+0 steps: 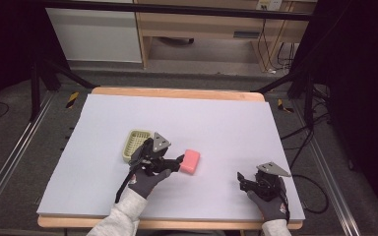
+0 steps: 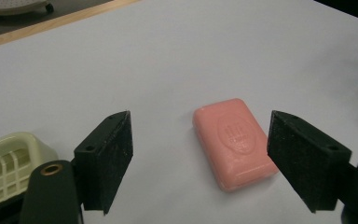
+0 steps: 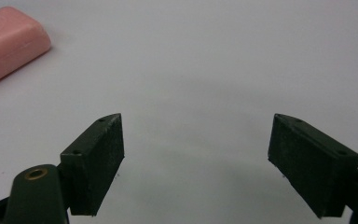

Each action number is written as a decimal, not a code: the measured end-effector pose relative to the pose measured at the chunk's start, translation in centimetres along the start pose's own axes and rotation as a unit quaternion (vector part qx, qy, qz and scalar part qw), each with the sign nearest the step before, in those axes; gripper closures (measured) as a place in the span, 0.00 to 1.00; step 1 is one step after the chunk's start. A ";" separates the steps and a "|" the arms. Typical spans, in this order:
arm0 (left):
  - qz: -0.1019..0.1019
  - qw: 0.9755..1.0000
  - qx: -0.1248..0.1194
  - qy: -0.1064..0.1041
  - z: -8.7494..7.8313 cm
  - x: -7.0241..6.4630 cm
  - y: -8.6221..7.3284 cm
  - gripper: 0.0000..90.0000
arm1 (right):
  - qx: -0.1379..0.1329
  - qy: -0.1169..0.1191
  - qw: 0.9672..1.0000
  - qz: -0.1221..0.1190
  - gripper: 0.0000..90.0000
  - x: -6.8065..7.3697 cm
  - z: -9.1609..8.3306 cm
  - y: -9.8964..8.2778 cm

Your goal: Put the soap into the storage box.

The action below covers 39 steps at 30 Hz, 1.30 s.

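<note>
A pink bar of soap (image 1: 190, 161) lies flat on the white table top (image 1: 226, 128), a little left of centre. In the left gripper view the soap (image 2: 233, 142) sits between the spread jaws, nearer the right one, with an emblem pressed into its top. My left gripper (image 1: 176, 164) is open and just short of the soap's left end. A pale yellow slatted soap dish (image 1: 136, 144) stands right behind that gripper; its corner (image 2: 7, 163) shows at lower left. My right gripper (image 1: 239, 180) rests open near the front right, holding nothing; the soap (image 3: 9, 44) lies off to its far left.
The table's wooden edge (image 1: 177, 92) runs along the far side. Beyond it stand a wooden desk (image 1: 211, 24) and hanging cables (image 1: 275, 54). Black frame legs (image 1: 300, 73) flank the table on both sides.
</note>
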<state>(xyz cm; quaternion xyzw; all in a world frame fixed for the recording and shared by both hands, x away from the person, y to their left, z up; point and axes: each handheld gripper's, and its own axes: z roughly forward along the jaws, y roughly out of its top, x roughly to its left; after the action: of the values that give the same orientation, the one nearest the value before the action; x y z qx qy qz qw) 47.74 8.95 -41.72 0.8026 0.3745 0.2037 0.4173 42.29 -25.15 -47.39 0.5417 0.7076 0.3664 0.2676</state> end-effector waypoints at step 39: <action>0.007 1.000 0.030 -0.008 4.9 -2.3 0.3 0.24 | 0.001 0.004 1.000 0.002 0.21 0.0 0.0 0.0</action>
<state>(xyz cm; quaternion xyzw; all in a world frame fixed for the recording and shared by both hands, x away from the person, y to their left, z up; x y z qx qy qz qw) 49.56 4.55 -44.27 0.8186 0.3717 0.1888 0.3950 42.32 -25.19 -47.41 0.5422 0.7076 0.3686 0.2636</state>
